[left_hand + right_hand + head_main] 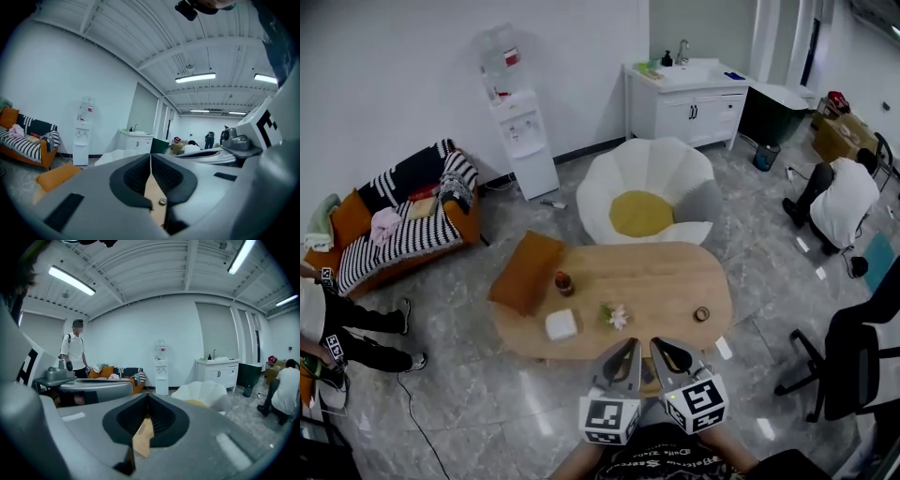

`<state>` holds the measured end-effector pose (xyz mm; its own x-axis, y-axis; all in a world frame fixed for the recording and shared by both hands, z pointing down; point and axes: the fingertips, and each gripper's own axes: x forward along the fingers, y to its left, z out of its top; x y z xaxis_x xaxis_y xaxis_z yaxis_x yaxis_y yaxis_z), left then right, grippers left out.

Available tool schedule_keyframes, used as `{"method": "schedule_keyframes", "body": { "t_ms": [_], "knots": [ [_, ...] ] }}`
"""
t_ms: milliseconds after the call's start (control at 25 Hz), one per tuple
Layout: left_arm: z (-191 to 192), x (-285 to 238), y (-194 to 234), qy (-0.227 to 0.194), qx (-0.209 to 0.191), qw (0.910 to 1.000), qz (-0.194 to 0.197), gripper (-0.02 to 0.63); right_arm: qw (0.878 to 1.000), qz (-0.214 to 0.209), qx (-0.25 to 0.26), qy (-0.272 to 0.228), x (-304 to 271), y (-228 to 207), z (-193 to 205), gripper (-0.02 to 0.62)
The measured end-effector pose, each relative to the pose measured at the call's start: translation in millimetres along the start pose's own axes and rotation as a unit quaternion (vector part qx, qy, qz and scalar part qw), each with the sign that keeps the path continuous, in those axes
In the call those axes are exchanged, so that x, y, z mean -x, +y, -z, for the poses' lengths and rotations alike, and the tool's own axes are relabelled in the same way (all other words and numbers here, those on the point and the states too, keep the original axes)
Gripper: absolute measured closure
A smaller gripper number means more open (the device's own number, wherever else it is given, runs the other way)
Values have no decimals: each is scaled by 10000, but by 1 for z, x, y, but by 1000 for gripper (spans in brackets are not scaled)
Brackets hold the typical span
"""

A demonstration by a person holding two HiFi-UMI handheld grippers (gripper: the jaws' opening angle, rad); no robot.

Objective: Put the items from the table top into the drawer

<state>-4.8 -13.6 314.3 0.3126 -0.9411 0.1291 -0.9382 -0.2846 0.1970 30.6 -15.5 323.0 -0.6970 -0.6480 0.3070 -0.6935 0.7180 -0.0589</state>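
Both grippers closed and empty at the table's near edge; the items sit on the tabletop.

Head view: left gripper (pixel 629 349) and right gripper (pixel 662 347) are side by side with jaws together, tips at the near rim of the oval wooden table (pixel 675 272). On it are a small brown bottle (pixel 564 282), white box (pixel 562 324), pink flower (pixel 617 316) and small tape roll (pixel 701 314), all clear of both grippers. An orange cushion (pixel 528 270) lies at the table's left end, a white petal chair (pixel 645 202) beyond. Left gripper view: jaws pressed together, nothing between them, table wood showing below; water dispenser (pixel 82 136) and white cabinet (pixel 136 139) far off. Right gripper view: jaws closed, empty; standing person (pixel 74 352) at left, striped sofa (pixel 119 376) behind.
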Motion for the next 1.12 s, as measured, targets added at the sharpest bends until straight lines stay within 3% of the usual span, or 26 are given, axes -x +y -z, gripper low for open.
{"method": "schedule_keyframes", "body": {
  "t_ms": [320,1120],
  "knots": [
    [-11,3,5,-156,90,9998,30,591,9997,184,72,-122,-2,1,-10,592],
    [-3,14,7,-2,-98,9999,45,591,9987,318,232,-308,7,5,-16,592]
  ]
}}
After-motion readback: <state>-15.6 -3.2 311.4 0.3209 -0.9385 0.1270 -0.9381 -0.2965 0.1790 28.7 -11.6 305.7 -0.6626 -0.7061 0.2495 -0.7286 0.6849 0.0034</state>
